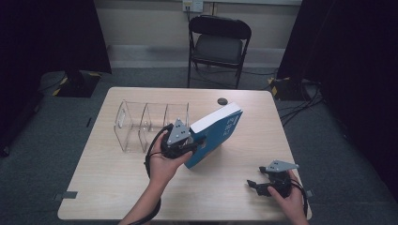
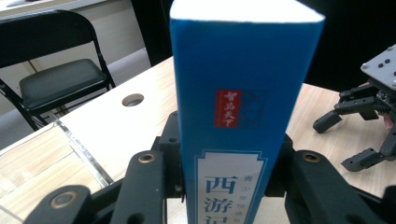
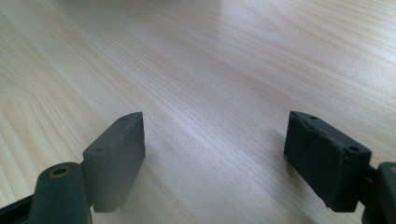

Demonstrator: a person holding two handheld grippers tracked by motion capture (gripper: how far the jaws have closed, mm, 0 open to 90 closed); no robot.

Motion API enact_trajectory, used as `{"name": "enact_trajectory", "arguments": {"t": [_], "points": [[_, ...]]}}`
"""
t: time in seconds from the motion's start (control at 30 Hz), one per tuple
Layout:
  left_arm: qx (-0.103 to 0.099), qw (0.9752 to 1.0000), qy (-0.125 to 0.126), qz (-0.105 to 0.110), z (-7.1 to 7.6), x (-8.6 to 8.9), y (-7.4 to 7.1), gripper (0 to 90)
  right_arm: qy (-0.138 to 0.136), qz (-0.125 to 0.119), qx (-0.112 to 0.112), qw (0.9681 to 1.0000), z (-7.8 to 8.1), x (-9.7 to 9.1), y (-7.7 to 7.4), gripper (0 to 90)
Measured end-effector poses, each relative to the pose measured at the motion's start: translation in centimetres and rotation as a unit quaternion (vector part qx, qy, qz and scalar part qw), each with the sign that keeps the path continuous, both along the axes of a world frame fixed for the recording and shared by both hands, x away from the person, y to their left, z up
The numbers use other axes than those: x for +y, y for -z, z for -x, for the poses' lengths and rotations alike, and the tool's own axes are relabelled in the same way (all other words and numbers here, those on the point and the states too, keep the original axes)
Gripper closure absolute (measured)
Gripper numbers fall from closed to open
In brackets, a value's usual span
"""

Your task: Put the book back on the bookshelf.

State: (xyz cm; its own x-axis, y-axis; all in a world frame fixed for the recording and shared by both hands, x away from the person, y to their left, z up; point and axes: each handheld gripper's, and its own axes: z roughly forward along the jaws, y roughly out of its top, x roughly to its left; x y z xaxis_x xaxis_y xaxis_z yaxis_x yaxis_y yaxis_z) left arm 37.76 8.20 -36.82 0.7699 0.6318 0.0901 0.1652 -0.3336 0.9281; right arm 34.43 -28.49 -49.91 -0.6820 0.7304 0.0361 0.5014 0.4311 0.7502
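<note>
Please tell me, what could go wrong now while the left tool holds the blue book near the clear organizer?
1. The left tool clamps the blue book by its spine near the lower end, and the book leans tilted; it may pivot or slip.
2. The clear organizer stands right beside the book; a swing could hit a thin divider or push the organizer.
3. The right tool rests open, apart from the book, so nothing steadies the free end.

Clear rack (image 1: 141, 123) blocks left of book (image 1: 217, 133); table (image 1: 225, 187) free right.
</note>
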Motion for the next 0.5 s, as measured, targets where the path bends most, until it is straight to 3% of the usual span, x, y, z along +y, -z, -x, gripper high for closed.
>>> {"name": "enact_trajectory", "arguments": {"t": [0.5], "points": [[0.012,0.9998,-0.01,0.008,-0.63,0.98,-0.01,61.9,0.0,-0.005,0.002,1.0,-0.06,-0.1,0.01,19.7]]}}
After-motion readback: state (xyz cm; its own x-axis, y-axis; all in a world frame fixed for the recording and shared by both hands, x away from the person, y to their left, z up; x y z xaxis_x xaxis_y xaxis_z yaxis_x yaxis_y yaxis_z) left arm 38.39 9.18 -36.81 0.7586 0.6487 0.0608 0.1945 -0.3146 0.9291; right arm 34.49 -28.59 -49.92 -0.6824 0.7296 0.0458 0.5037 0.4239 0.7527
